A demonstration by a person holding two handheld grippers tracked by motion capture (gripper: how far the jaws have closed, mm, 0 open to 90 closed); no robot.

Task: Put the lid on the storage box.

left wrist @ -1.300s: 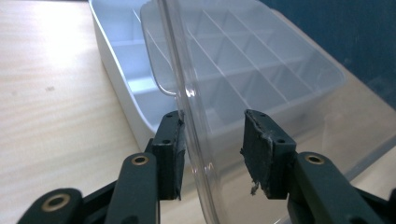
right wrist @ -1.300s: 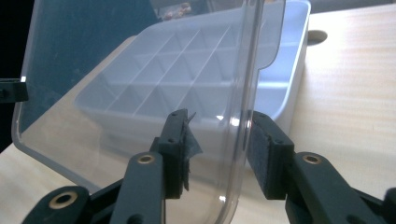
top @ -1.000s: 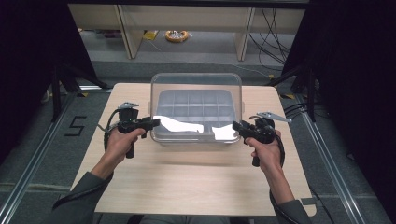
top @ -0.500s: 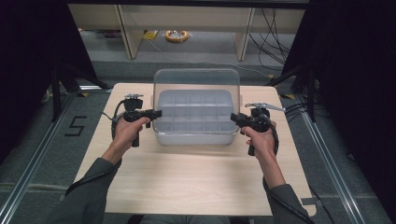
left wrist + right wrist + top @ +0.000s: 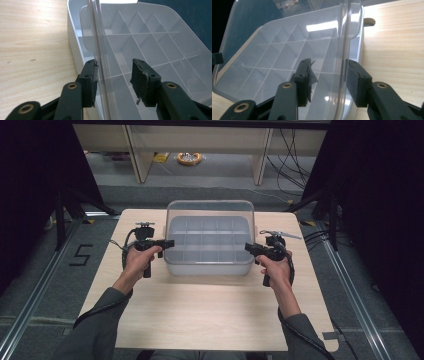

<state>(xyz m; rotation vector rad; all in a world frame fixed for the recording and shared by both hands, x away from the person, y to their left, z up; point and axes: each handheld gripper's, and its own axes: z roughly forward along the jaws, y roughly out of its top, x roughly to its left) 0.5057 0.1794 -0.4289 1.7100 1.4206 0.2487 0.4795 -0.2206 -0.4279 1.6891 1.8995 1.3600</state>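
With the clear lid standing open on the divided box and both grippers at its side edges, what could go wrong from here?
1. The lid stands upright, and both grippers' jaws have just been opening: the left gripper has a gap at its right pad, the right gripper straddles the edge loosely. The lid may fall.
2. The empty compartment box looks light; a falling lid could shift it on the table.

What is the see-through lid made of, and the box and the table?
Lid: likely clear glossy plastic; the dividers show through and it glints. Box: probably milky, smooth plastic. Table: pale wood or wood-look board, matte, with grain lines.
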